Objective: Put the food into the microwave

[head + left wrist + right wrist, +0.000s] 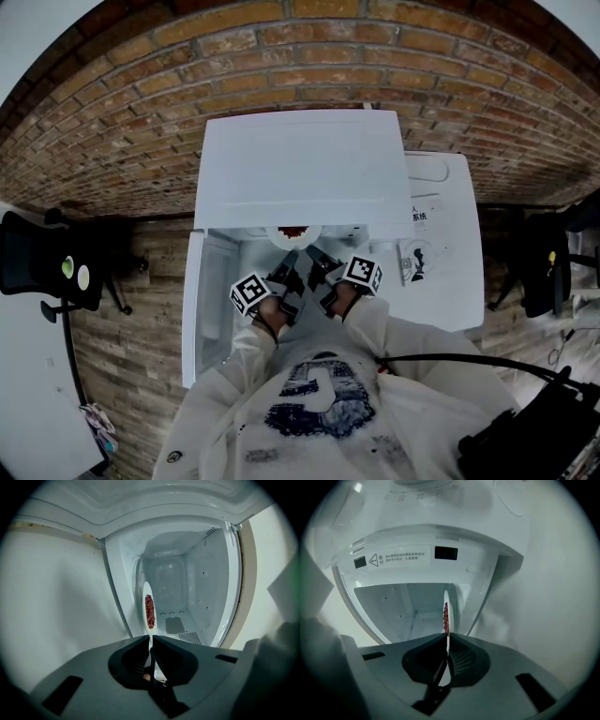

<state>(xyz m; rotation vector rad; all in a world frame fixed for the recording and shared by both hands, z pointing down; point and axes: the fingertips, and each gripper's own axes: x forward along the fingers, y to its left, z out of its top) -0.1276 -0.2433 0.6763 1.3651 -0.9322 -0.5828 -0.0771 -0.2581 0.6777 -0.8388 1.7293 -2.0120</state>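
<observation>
A white plate [278, 239] with red food [294, 231] on it sits at the mouth of the white microwave [300, 169], whose door [202, 300] hangs open to the left. My left gripper [289, 269] and right gripper [315, 262] both hold the plate's near rim, side by side. In the left gripper view the plate [146, 590] appears edge-on, with the food [149, 612] on it, and the left gripper [151, 641] is shut on its rim. In the right gripper view the right gripper [448, 639] is shut on the plate [447, 599]. The cavity [187, 588] behind is bare.
A white appliance top [441, 244] with a label adjoins the microwave on the right. A brick wall [281, 56] runs behind. Black chairs stand at the far left [47, 262] and far right [548, 262]. A warning sticker [398, 558] sits above the cavity opening.
</observation>
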